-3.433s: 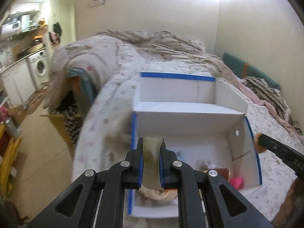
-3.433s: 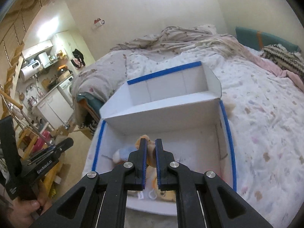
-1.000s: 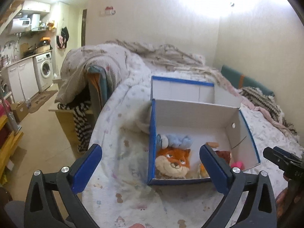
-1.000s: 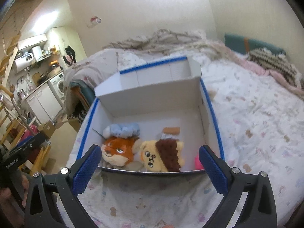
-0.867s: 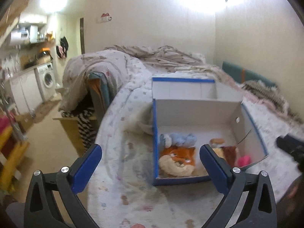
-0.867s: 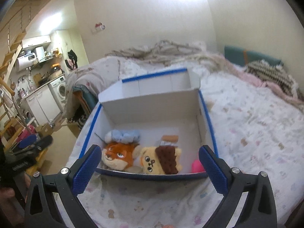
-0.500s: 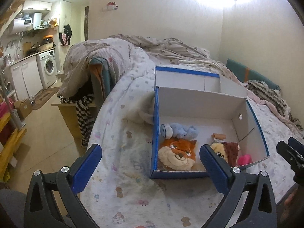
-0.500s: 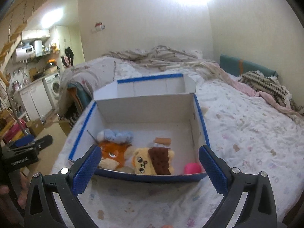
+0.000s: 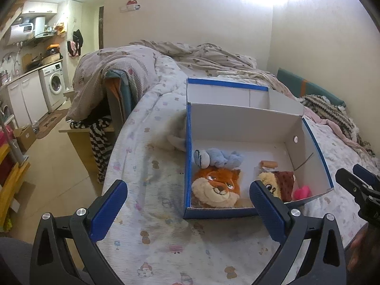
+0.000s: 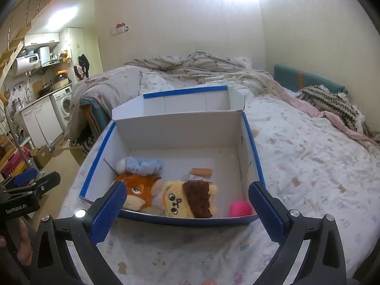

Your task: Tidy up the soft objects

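A white cardboard box with blue edges (image 9: 247,125) (image 10: 180,128) lies open on the bed. Inside lie an orange fox plush (image 9: 217,184) (image 10: 139,187), a light blue soft toy (image 9: 218,158) (image 10: 142,163), a yellow plush with a brown patch (image 9: 276,184) (image 10: 187,198), a pink ball (image 9: 301,192) (image 10: 240,208) and a small brown roll (image 9: 268,164) (image 10: 201,172). My left gripper (image 9: 188,197) is wide open and empty, held back from the box's near left corner. My right gripper (image 10: 185,198) is wide open and empty, in front of the box's near wall.
The bed carries a patterned sheet (image 10: 308,171), a rumpled duvet (image 9: 201,54) and a striped knit blanket (image 10: 332,104) at the right. A white fluffy thing (image 9: 172,133) lies left of the box. Beyond the bed's left edge are the floor, a chair with clothes (image 9: 106,109) and a washing machine (image 9: 55,85).
Both grippers were shut on plush toys over the box 3.4 s ago; they have since opened, left the toys inside and drawn back. In the last second the views only shift slightly.
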### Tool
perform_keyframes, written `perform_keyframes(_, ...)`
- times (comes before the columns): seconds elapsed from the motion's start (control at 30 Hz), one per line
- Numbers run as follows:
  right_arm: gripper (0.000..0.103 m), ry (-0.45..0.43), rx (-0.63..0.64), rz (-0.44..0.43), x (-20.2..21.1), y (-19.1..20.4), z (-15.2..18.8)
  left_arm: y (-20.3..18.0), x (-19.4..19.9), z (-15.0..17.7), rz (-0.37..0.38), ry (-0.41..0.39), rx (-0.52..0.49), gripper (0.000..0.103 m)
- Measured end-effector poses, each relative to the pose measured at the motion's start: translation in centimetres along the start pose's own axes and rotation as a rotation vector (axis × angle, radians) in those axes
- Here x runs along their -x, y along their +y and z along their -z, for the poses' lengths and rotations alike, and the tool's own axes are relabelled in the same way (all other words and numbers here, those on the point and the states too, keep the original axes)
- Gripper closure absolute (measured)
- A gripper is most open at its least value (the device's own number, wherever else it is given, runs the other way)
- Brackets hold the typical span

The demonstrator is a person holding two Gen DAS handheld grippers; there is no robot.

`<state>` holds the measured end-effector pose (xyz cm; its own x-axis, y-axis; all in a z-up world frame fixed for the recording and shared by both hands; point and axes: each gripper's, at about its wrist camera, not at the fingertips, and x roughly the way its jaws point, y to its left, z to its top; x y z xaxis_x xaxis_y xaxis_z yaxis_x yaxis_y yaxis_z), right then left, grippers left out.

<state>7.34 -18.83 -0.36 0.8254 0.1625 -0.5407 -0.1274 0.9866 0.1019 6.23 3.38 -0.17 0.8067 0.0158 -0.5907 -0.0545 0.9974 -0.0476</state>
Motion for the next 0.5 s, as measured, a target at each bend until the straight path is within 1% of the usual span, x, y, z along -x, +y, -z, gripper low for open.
perform_keyframes(0.5, 0.0, -0.004, -0.004, 0.004, 0.26, 0.18, 0.09, -0.46, -0.09, 0.06, -0.007, 0.001, -0.015, 0.001)
